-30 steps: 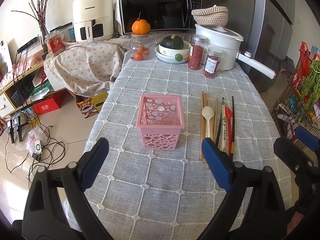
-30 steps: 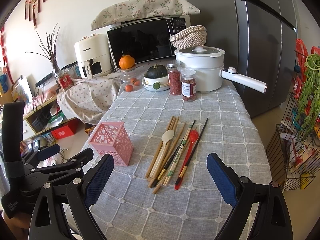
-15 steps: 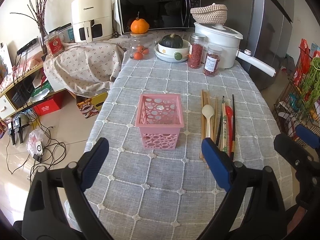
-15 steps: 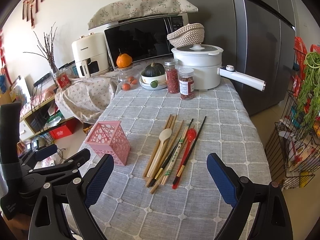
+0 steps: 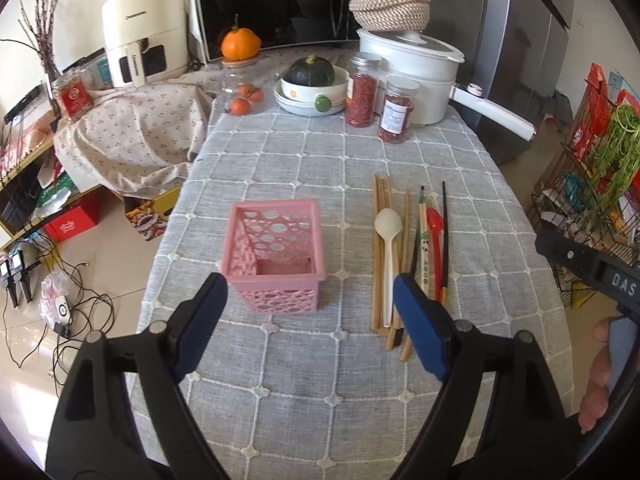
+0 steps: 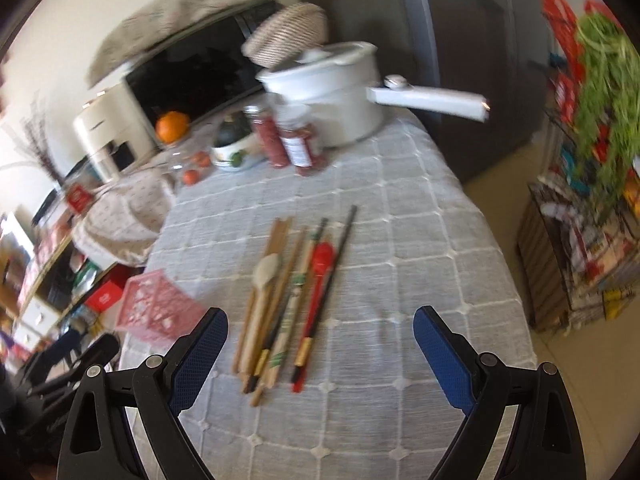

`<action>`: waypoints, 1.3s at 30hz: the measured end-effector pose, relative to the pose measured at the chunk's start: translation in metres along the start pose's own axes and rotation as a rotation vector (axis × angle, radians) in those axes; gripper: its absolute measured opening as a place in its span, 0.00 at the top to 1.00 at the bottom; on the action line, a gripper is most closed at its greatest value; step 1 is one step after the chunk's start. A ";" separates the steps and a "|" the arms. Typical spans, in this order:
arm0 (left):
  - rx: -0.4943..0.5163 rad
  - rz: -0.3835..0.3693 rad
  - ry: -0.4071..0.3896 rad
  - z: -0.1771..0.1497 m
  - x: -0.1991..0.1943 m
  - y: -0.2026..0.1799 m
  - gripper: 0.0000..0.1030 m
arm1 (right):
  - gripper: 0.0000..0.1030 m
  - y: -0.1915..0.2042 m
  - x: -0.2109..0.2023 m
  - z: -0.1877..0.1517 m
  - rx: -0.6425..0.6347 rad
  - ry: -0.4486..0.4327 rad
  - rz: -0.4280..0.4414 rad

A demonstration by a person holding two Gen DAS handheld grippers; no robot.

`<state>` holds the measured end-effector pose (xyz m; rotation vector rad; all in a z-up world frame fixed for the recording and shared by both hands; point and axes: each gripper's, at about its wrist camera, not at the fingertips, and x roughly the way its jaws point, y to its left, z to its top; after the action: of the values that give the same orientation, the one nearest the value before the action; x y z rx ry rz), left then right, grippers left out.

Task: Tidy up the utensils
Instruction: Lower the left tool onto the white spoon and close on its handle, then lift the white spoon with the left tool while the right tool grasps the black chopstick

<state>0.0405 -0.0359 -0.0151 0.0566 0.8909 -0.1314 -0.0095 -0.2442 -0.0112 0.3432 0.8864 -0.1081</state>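
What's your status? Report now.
Left gripper open over pink basket, which holds nothing. Right gripper open above utensils. Nothing blocking.

Our right wrist view is smeared by motion blur: past the open right gripper, the bundle of wooden and black chopsticks runs together, so we cannot count them. The pink perforated plastic basket is partly hidden behind our left finger. In the left wrist view, the blue pad covers the near ends of the chopsticks.
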 end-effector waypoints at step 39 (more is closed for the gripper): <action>0.006 -0.149 0.312 0.046 0.143 -0.071 0.67 | 0.65 -0.044 0.093 0.036 0.102 0.261 0.080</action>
<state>0.1551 -0.1242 -0.0971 0.0164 1.2065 -0.2690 0.0655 -0.2930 -0.0737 0.4956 1.1263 -0.0346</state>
